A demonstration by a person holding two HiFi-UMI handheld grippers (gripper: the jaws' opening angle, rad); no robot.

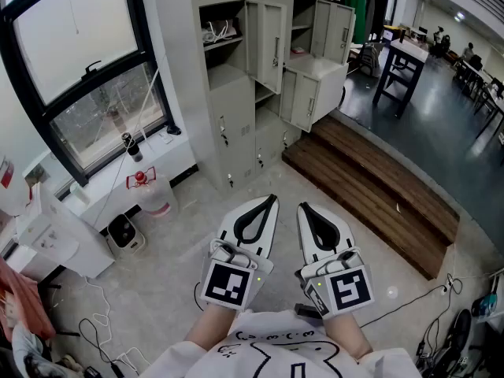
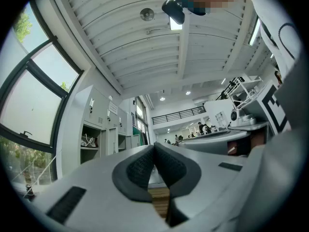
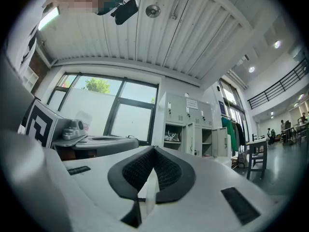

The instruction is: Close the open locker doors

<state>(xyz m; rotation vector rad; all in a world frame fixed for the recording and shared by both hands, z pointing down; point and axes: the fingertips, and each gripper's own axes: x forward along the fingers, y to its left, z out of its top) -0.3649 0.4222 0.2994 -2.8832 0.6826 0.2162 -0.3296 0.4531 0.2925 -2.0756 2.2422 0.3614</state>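
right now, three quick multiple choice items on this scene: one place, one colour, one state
1. In the head view, the lockers stand where from the window? A left; B right; C below.
2. The clothes hanging past the lockers are: A green; B red; C yellow.
3. The left gripper and right gripper are: A both open; B shut on handles; C both shut, empty.
1 B, the window frame lies at their left; 2 A, green fabric shows; 3 C, jaws meet with nothing between.

lockers (image 1: pixel 233 109) cropped at top, far people (image 1: pixel 469 51) tiny
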